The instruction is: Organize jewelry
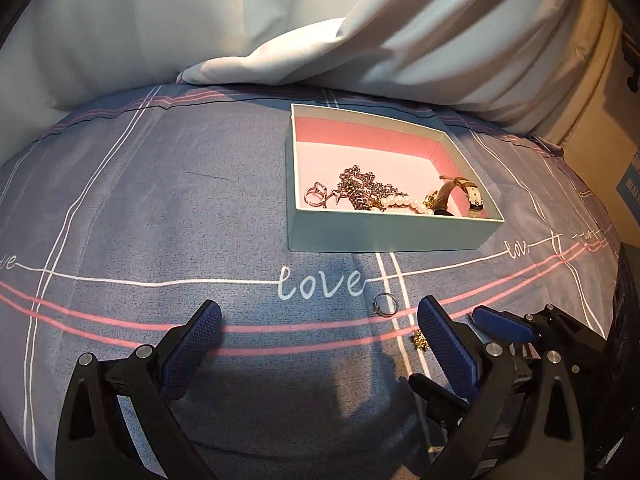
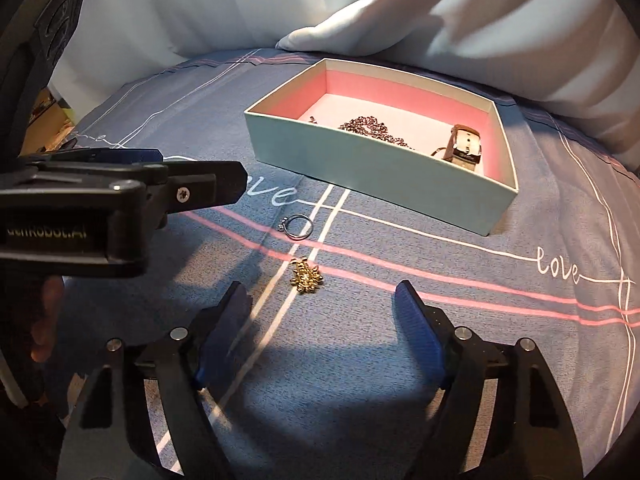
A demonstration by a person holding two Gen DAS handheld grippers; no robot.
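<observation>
the bedspread (image 1: 160, 200) lies bare left of the open box (image 1: 384, 236), free for a pass. toward its near edge a silver ring (image 2: 298, 227) and a gold charm (image 2: 307, 277) lie in the way (well apart from the box). a white quilt (image 1: 280, 20) blocks the far edge.
</observation>
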